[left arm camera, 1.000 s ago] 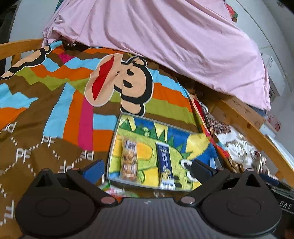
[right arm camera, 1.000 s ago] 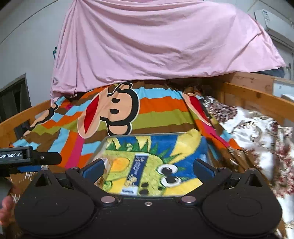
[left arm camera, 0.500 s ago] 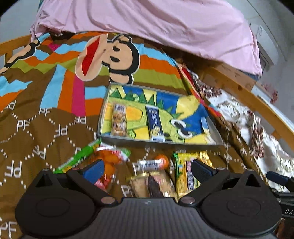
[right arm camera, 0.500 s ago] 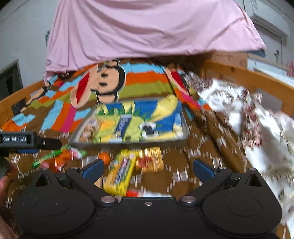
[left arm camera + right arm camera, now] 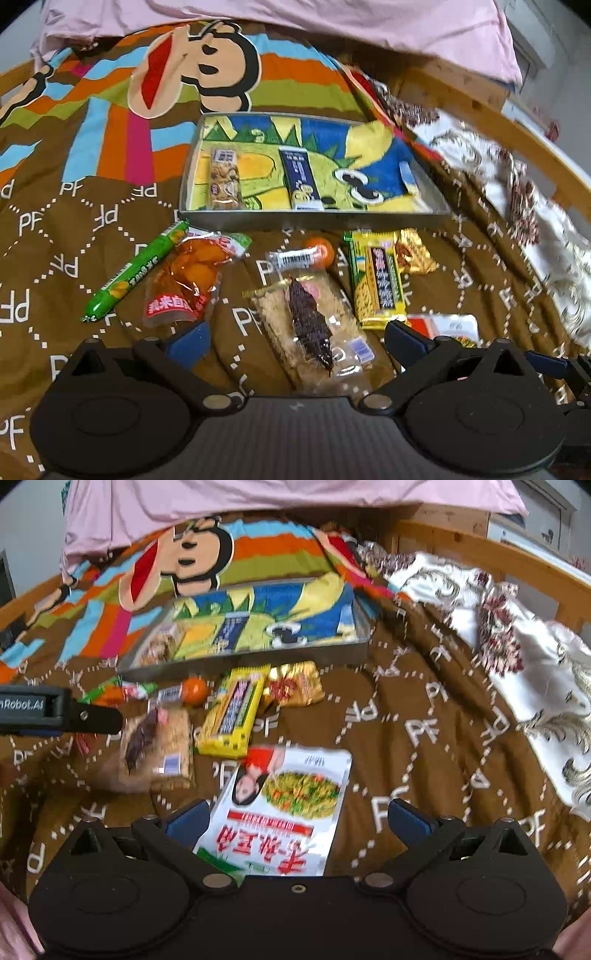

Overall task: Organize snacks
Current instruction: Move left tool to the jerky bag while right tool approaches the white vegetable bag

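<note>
A soft quilted bedspread (image 5: 55,236), brown with white dotted diamonds and "PF" letters and a striped cartoon monkey toward its far edge, carries everything, with a loose pink sheet (image 5: 332,18) draped beyond it. Near the middle of the bedspread sits a shallow rectangular metal tray (image 5: 314,219), lined with a green, yellow and blue cartoon cloth; 2 slim packets lie lengthwise in it, a clear nut bar (image 5: 223,179) toward the tray's left edge and a dark blue bar (image 5: 302,177) near its centre. Along the tray's near edge the loose snacks lie on the bedspread: a flat glossy white pouch (image 5: 280,805) printed with a vegetable dish, nearest the right gripper; a crinkly clear-wrapped pastry (image 5: 314,314) with a dark strip; a long yellow packet (image 5: 376,280); an orange vacuum pouch (image 5: 188,280); a crumpled gold foil packet (image 5: 415,253) touching the yellow one; a green tubular sausage stick (image 5: 133,271) lying diagonally; and a small round orange sweet (image 5: 319,251). The left gripper (image 5: 295,341) hovers low over the pastry, its blue-padded fingers spread wide and holding nothing. The right gripper (image 5: 297,819) is pitched down over the white pouch, fingers likewise wide apart and empty.
</note>
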